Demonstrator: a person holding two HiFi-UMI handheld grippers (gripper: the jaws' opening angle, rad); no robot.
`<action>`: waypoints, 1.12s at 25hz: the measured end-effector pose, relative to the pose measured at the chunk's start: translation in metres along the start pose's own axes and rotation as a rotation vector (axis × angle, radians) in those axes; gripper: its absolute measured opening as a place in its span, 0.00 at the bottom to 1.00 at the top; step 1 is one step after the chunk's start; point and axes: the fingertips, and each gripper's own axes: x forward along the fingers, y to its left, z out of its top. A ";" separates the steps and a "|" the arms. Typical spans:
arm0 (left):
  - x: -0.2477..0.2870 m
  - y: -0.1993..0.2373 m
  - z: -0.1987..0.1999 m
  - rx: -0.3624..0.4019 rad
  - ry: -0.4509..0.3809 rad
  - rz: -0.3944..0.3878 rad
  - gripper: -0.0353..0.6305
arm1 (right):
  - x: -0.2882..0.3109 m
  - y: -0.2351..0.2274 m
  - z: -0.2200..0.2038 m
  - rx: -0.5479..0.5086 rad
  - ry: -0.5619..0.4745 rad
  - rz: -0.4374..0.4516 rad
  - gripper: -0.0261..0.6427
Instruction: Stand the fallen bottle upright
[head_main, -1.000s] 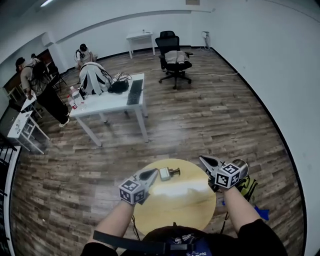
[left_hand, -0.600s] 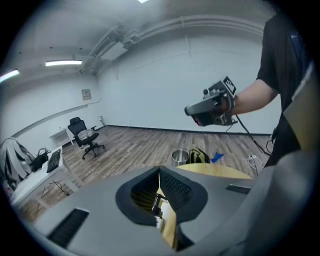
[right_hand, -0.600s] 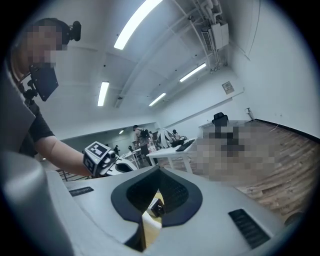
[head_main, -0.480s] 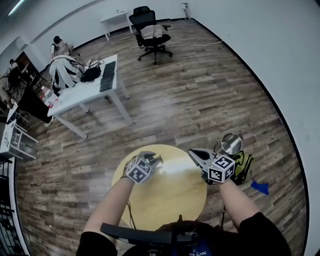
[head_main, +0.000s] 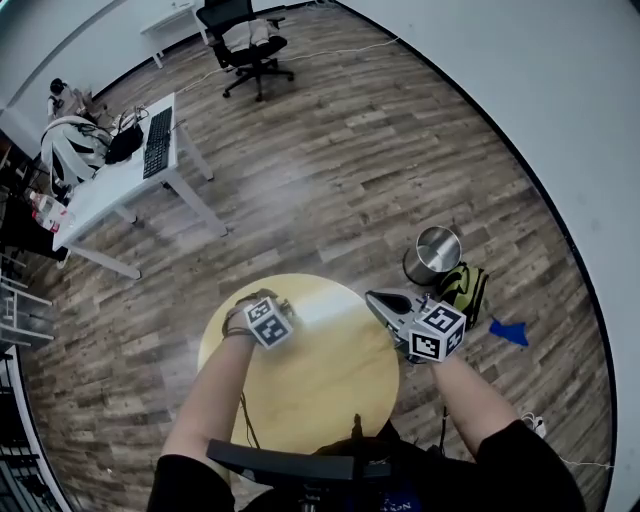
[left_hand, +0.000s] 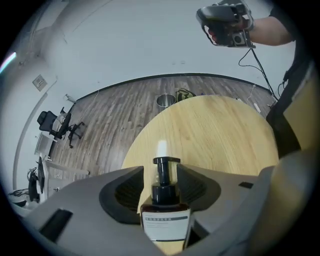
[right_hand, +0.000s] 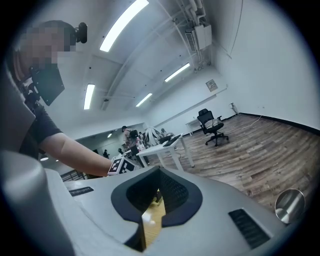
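Note:
A dark amber pump bottle (left_hand: 162, 220) with a white label lies on its side on the round yellow table (head_main: 330, 375), its pump head pointing toward the far rim. My left gripper (left_hand: 160, 172) points steeply down over it. Its jaws are opening and straddle the bottle's neck, with gaps showing beside the pads. In the head view the left gripper (head_main: 256, 312) hides the bottle. My right gripper (head_main: 385, 300) hovers at the table's right rim, pointing roughly level, its jaws meeting at the tips (right_hand: 159, 172) with nothing held. It also shows high up as the right gripper (left_hand: 227, 22).
A metal bin (head_main: 432, 255) and a green backpack (head_main: 466, 290) stand on the wood floor just beyond the table's right side, with a blue scrap (head_main: 508, 332) nearby. A white desk (head_main: 120, 185) and an office chair (head_main: 245, 40) are farther off.
My left gripper dropped, tipped downward and came over the bottle, which now lies hidden beneath it in the head view. The right gripper sank slightly. The head view tilted further down.

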 end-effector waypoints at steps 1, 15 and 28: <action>0.007 -0.001 0.002 0.003 0.010 -0.012 0.41 | -0.001 -0.004 -0.003 0.006 0.001 -0.005 0.06; 0.038 -0.003 0.010 0.014 0.048 -0.044 0.21 | -0.009 -0.027 -0.014 0.035 0.006 -0.030 0.06; -0.033 0.019 0.022 -0.194 -0.283 0.033 0.21 | 0.011 -0.001 -0.003 0.028 0.000 0.006 0.06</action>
